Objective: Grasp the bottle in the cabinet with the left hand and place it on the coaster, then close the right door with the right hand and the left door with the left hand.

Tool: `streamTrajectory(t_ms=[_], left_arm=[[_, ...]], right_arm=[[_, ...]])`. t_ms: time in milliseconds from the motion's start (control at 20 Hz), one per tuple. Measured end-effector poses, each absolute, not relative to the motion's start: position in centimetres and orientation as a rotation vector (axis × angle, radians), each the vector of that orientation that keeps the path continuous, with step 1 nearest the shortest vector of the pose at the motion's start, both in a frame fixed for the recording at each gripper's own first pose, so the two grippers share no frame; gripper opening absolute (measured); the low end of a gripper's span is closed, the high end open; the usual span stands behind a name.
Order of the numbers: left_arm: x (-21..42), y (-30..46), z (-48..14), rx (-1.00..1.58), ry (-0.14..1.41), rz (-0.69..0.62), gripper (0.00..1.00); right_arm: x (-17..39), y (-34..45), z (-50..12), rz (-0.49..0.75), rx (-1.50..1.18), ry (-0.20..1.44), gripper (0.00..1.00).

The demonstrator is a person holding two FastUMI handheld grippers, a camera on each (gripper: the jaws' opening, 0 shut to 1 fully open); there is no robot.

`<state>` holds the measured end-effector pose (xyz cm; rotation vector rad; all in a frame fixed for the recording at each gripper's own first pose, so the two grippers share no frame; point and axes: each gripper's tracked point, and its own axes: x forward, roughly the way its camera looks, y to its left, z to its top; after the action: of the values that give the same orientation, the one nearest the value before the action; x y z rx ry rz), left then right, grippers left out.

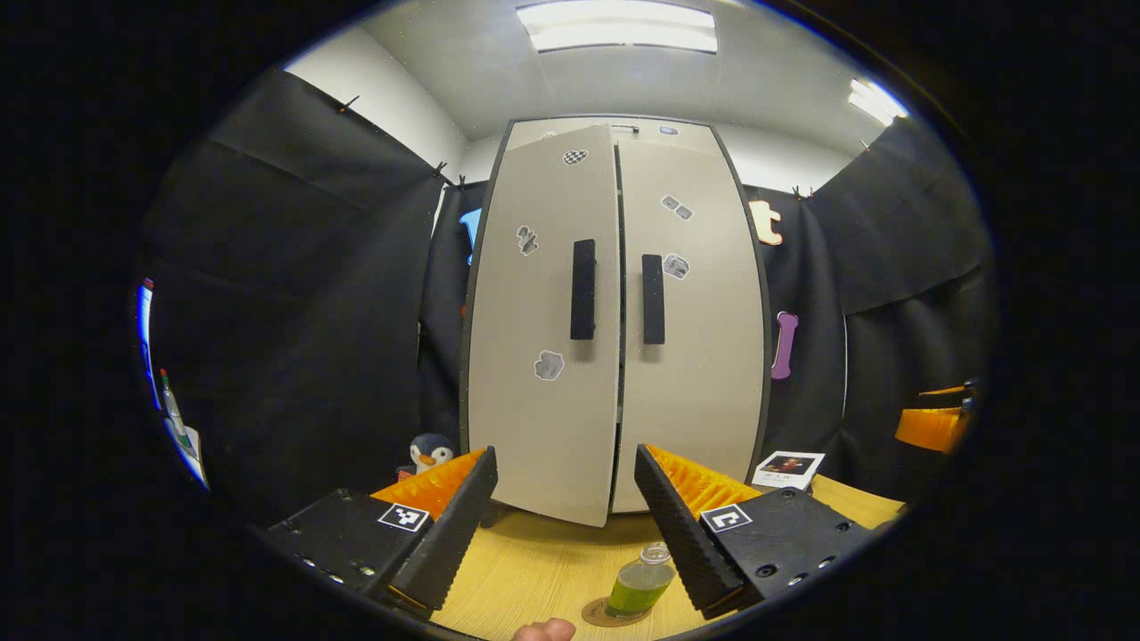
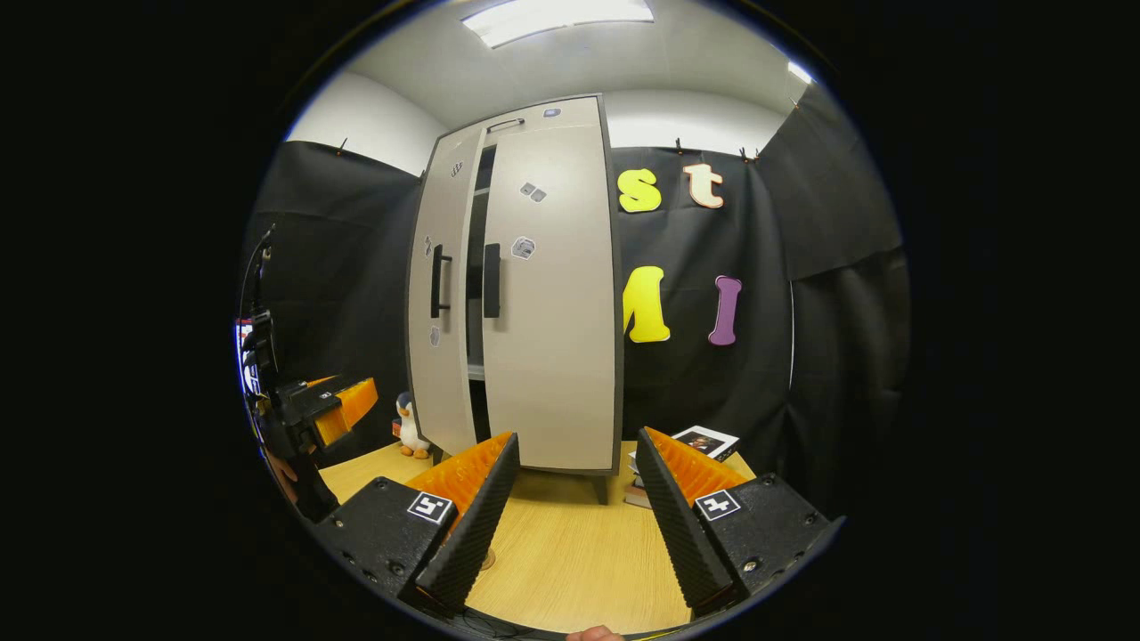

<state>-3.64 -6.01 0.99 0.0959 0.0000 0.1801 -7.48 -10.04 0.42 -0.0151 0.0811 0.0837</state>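
The small clear bottle (image 1: pixel 641 583) of green liquid stands upright on a round coaster (image 1: pixel 595 614) on the wooden table, low between my left gripper's fingers and nearer the right one. My left gripper (image 1: pixel 565 456) is open and holds nothing, facing the tall grey cabinet (image 1: pixel 614 133). The right door (image 2: pixel 552 294) looks closed. The left door (image 2: pixel 441 294) stands slightly ajar, with a dark gap beside its black handle (image 2: pixel 438 280). My right gripper (image 2: pixel 577 439) is open and empty, back from the cabinet's right side. The left gripper (image 2: pixel 334 405) also appears at the far left of the right gripper view.
A penguin toy (image 1: pixel 430 452) sits on the table left of the cabinet. Stacked books (image 2: pixel 704 442) lie to its right. Black cloth walls close in the booth behind and on both sides. Bare wooden table (image 2: pixel 570 552) lies in front of the cabinet.
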Motion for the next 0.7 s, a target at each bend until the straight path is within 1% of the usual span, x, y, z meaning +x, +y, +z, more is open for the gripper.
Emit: streamTrajectory(t_ms=[300,700], left_arm=[[-3.6,-6.4,0.4,0.092,0.017,0.172,0.95],[-3.6,-8.8,0.7,0.114,0.008,0.113,0.95]], right_arm=[[-7.7,-10.0,0.0,0.078,0.003,0.103,0.82],[-8.2,-10.4,-0.1,0.055,0.018,0.102,0.81]])
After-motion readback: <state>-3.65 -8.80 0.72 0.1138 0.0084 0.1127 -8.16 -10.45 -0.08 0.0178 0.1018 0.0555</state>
